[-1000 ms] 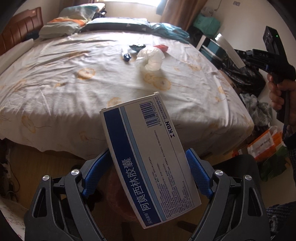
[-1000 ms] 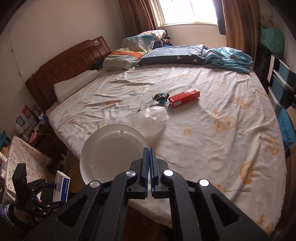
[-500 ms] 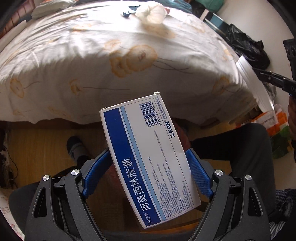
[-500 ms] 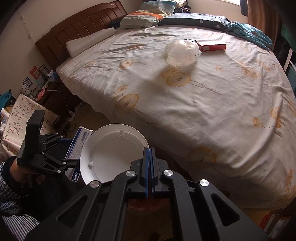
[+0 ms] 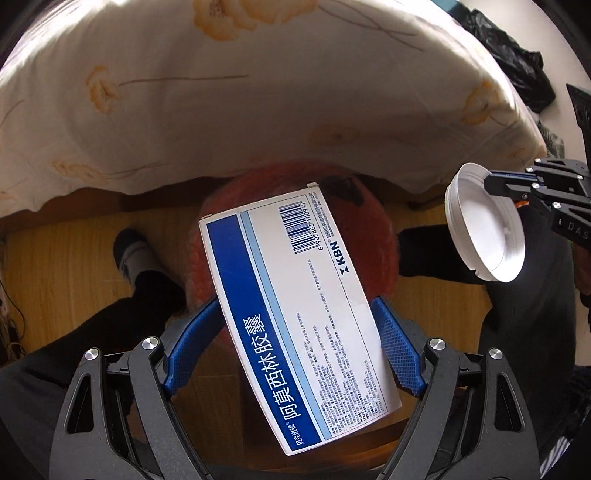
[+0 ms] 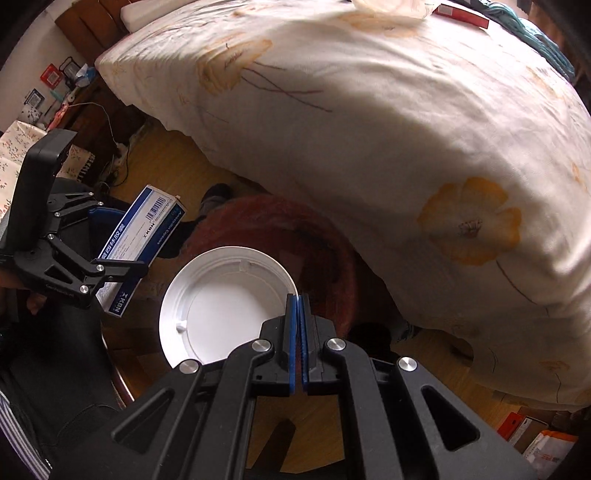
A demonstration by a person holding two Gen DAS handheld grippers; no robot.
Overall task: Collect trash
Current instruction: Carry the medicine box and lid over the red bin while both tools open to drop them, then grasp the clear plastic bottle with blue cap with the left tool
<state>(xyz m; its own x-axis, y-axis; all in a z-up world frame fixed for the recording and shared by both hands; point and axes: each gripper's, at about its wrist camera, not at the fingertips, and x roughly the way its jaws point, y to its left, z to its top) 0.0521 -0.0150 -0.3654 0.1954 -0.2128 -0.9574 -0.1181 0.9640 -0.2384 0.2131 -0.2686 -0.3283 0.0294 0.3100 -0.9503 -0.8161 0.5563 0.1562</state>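
My left gripper is shut on a blue and white medicine box, its blue pads pressing the box's long edges. The box hangs tilted over an orange-red bin on the wooden floor. My right gripper is shut on the rim of a round white plastic lid, which hangs over the same bin. The right wrist view shows the box at the left, in the left gripper. In the left wrist view the lid and right gripper are at the right.
A bed with a flowered sheet overhangs the bin's far side. A red box and a crumpled plastic bag lie on it. A person's socked foot and dark trouser legs flank the bin. Cartons sit at the lower right.
Both grippers have sunk and tipped downward, from facing the bed top to facing the floor. The orange-red bin has come into view beneath them. Both grips are unchanged.
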